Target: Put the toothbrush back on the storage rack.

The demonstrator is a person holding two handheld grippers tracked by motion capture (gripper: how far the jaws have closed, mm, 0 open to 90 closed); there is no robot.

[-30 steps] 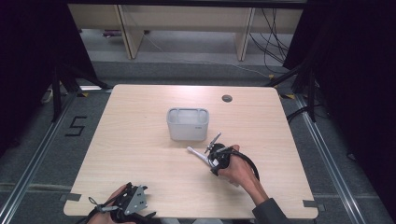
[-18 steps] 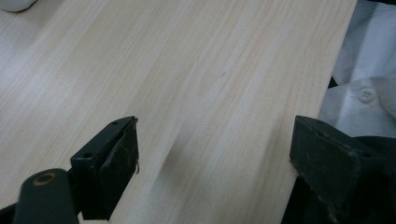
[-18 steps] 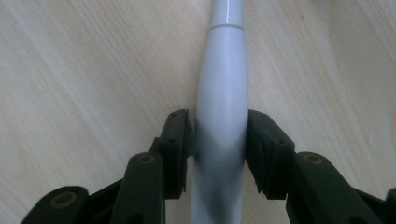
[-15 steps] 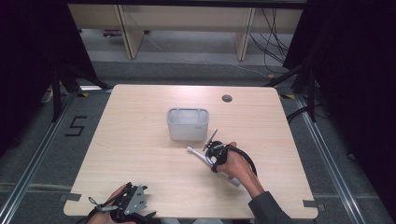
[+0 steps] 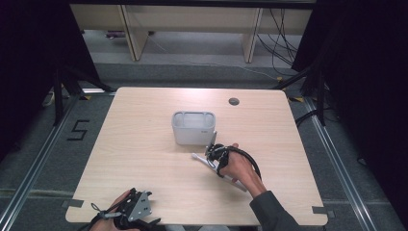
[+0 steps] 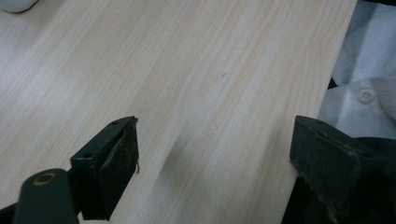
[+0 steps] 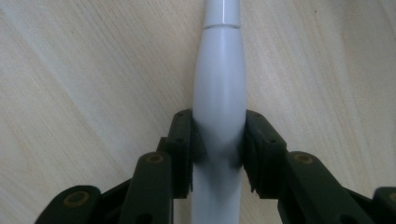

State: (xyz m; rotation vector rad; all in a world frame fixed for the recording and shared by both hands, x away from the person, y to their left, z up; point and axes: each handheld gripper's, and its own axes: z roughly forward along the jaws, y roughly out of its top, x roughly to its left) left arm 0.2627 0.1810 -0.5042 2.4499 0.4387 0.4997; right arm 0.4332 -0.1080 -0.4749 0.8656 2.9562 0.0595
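The right tongs (image 7: 218,140) have just been closing, and their two pads now press on both sides of a white handle (image 7: 219,88) that lies flat on the desk (image 5: 144,159). The handle rests just in front of a grey box (image 5: 193,127), near the desk's middle. The left tongs (image 6: 212,163) stand wide apart at the near edge, with nothing between them.

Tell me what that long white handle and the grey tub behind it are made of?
The long white handle looks like smooth, slightly glossy plastic: soft highlights run along it and a fine seam rings it. The grey rectangular tub seems matte moulded plastic, with rounded corners and an even colour. Neither can be confirmed by sight alone.
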